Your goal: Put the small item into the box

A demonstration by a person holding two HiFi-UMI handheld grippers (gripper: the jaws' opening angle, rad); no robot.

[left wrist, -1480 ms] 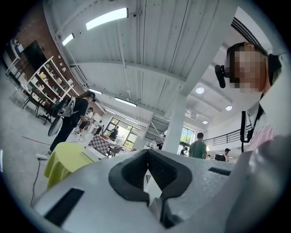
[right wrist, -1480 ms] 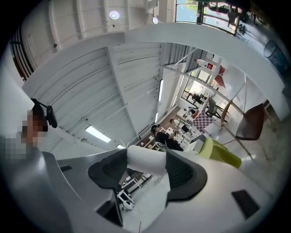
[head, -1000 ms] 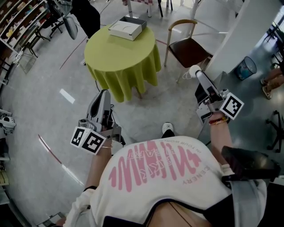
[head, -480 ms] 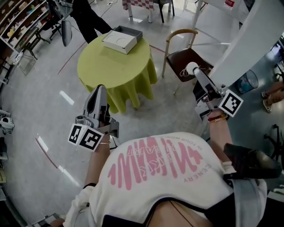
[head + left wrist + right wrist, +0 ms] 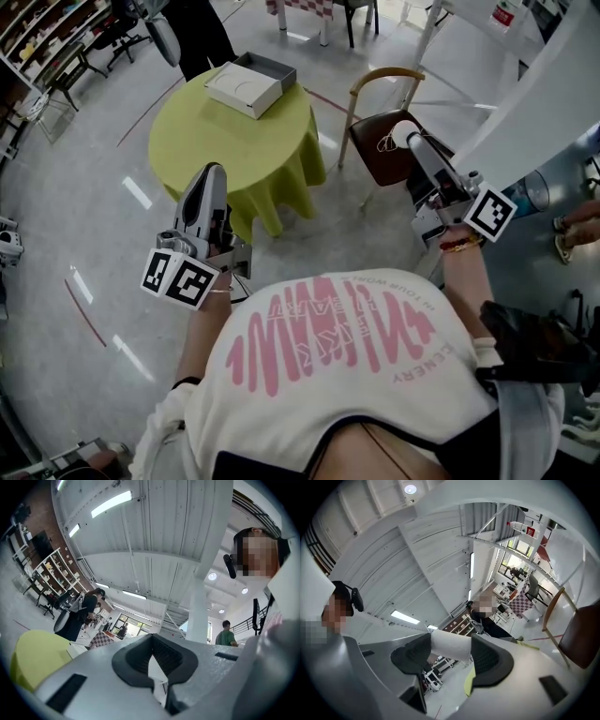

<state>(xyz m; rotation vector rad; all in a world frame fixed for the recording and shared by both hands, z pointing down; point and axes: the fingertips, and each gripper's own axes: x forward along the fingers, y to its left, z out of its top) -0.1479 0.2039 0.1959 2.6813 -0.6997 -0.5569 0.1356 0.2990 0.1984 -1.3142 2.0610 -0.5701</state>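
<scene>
A white box [image 5: 249,82] with a grey rim lies at the far side of a round table under a yellow-green cloth [image 5: 225,150]. My right gripper [image 5: 405,137] is raised over the chair to the right of the table. It is shut on a small white rounded item [image 5: 451,645], held across its dark pads. My left gripper [image 5: 208,174] is held up at the table's near edge, short of the box. Its pads meet in the left gripper view [image 5: 157,670], with nothing between them. A corner of the table [image 5: 33,660] shows low on the left in that view.
A wooden chair with a dark brown seat [image 5: 373,150] stands right of the table, a small white cord on its seat. A person in black [image 5: 195,28] stands behind the table. Shelving [image 5: 47,37] runs along the far left, and a white wall [image 5: 539,84] rises at the right.
The table and chair have come nearer and shifted left in the head view. Both grippers stay raised, and the right one still holds the white item.
</scene>
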